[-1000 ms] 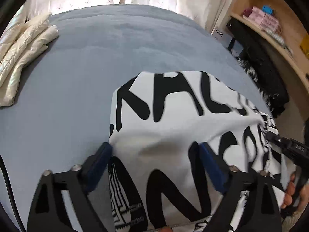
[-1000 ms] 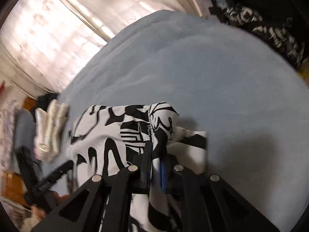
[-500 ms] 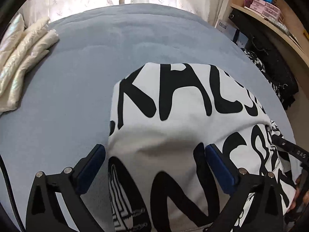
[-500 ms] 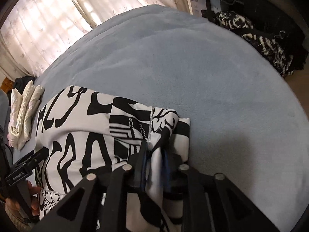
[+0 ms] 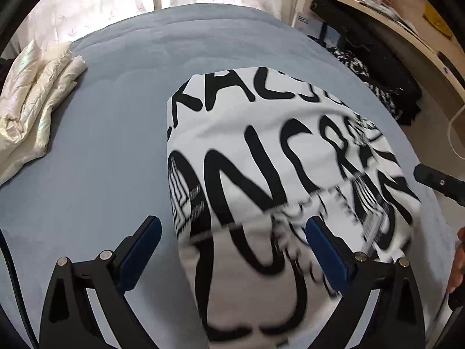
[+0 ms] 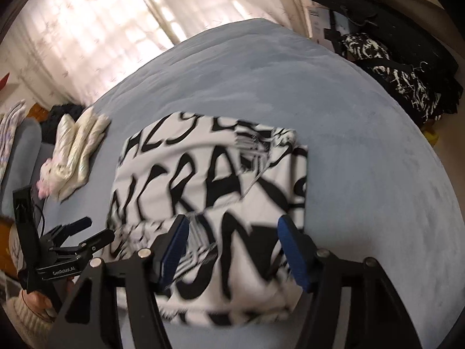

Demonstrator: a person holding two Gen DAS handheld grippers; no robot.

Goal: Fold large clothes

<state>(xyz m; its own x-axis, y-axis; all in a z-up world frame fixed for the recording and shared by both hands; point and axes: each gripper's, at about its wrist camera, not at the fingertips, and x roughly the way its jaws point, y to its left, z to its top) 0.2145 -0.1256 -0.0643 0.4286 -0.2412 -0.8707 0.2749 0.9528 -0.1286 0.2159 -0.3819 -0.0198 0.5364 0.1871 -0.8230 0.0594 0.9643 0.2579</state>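
A white garment with big black lettering (image 5: pixel 261 151) lies folded on the blue-grey bed cover (image 5: pixel 101 160). My left gripper (image 5: pixel 232 247) hovers over its near-left part, open, the cloth below the blue pads and not pinched. In the right wrist view the same garment (image 6: pixel 209 180) fills the middle. My right gripper (image 6: pixel 232 247) hangs above its near edge with its jaws opening; the cloth shows between the pads, but they do not press on it. Each gripper appears in the other's view: the right gripper (image 5: pixel 436 183) at the right edge, the left gripper (image 6: pixel 84 232) at lower left.
A folded cream quilted garment (image 5: pixel 32 93) lies at the bed's far left. Black and patterned clothes (image 6: pixel 392 72) are heaped beyond the bed's right side under a wooden shelf (image 5: pixel 392 14). Curtains (image 6: pixel 116 29) hang behind the bed. A hand (image 6: pixel 37 299) holds the left gripper.
The right gripper, shut on the garment's edge before, has opened and let it go. Both grippers have drawn back and upward. The garment now lies folded over itself.
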